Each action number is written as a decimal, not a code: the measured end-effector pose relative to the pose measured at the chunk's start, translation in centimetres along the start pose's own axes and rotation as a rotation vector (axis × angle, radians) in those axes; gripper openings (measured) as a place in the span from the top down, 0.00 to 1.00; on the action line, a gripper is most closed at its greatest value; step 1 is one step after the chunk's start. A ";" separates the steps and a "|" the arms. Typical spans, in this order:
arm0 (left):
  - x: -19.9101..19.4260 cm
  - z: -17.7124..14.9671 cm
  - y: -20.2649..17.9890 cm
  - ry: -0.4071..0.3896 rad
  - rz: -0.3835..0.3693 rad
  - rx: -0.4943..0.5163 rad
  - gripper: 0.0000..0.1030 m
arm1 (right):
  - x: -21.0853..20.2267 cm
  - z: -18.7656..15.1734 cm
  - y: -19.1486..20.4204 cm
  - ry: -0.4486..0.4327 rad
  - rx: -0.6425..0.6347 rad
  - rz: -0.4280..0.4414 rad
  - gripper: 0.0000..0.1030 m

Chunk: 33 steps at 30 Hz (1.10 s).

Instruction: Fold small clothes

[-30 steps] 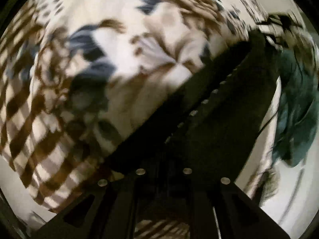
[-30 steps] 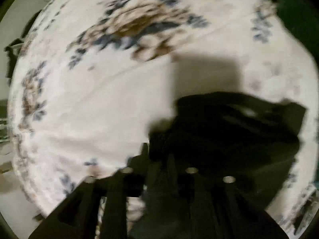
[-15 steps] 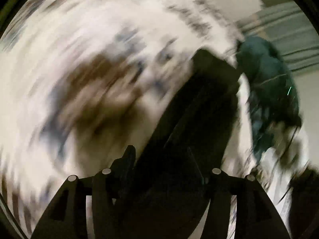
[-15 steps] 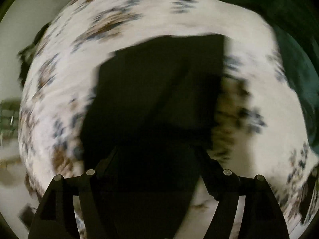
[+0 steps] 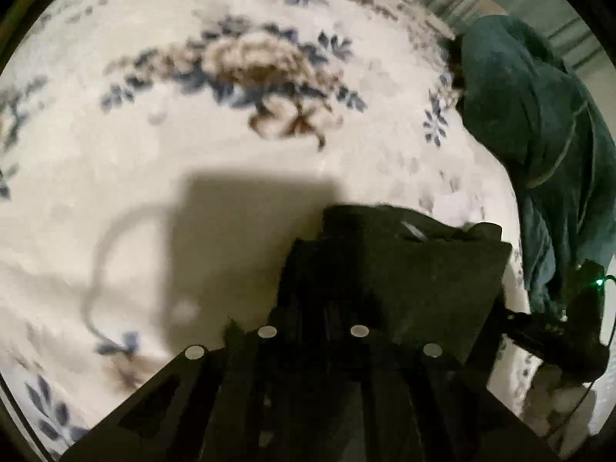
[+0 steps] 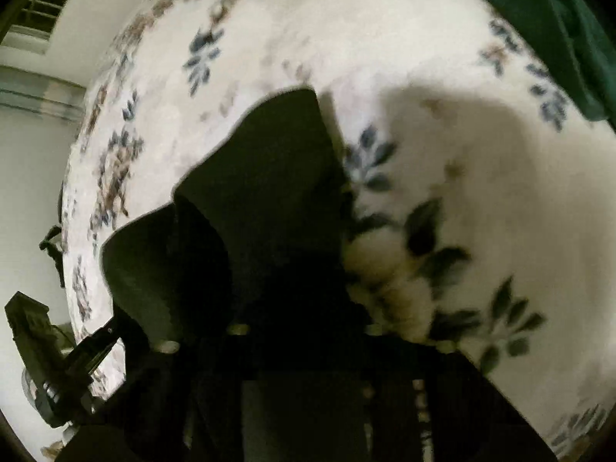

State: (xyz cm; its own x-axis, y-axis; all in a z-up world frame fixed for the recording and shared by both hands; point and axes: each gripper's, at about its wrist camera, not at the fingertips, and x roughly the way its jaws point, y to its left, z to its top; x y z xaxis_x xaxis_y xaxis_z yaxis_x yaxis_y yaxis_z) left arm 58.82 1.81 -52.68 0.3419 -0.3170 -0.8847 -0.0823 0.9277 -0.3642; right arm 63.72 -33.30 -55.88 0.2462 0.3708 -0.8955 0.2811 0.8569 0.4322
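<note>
A small black garment (image 5: 404, 269) hangs a little above the floral blanket (image 5: 192, 134) and casts a square shadow on it. My left gripper (image 5: 315, 308) is shut on its near edge, and the cloth drapes over the fingers and hides their tips. In the right wrist view the same black garment (image 6: 269, 192) rises in folds from my right gripper (image 6: 304, 308). Its jaws are closing with the cloth between them, and the fingers are buried in dark fabric. Each view shows the other gripper at its edge: the right gripper (image 5: 554, 331), the left gripper (image 6: 50, 365).
A dark teal garment (image 5: 539, 134) lies heaped at the blanket's far right edge; that teal garment (image 6: 558, 19) fills the top right of the right wrist view. The blanket (image 6: 462, 192) ends at a pale wall on the left there.
Both views have swept across the blanket. Half a second ago both pairs of jaws stood wide over the flat black garment; now they are close together with the cloth bunched over them and lifted.
</note>
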 end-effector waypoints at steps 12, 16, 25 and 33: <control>1.4 1.6 3.8 0.027 0.056 -0.048 0.94 | 0.7 1.7 -0.5 0.022 0.036 -0.031 0.69; -2.1 0.0 4.9 0.004 -0.027 -0.085 0.78 | -3.1 -1.1 -1.1 0.041 -0.024 0.003 0.47; -13.2 -13.1 4.0 0.080 -0.167 -0.056 0.22 | -11.0 -18.8 -4.8 0.225 -0.046 0.076 0.35; -17.5 -30.6 6.2 0.288 0.033 -0.163 0.22 | -11.8 -36.3 -8.3 0.417 0.047 -0.001 0.35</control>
State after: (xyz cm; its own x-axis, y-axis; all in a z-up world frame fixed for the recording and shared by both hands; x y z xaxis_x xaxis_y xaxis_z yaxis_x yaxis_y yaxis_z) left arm 23.68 7.08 -48.38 0.0596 -0.3520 -0.9341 -0.2459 0.9018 -0.3555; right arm 24.86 -31.77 -52.75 -0.1484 0.4917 -0.8580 0.3258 0.8435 0.4271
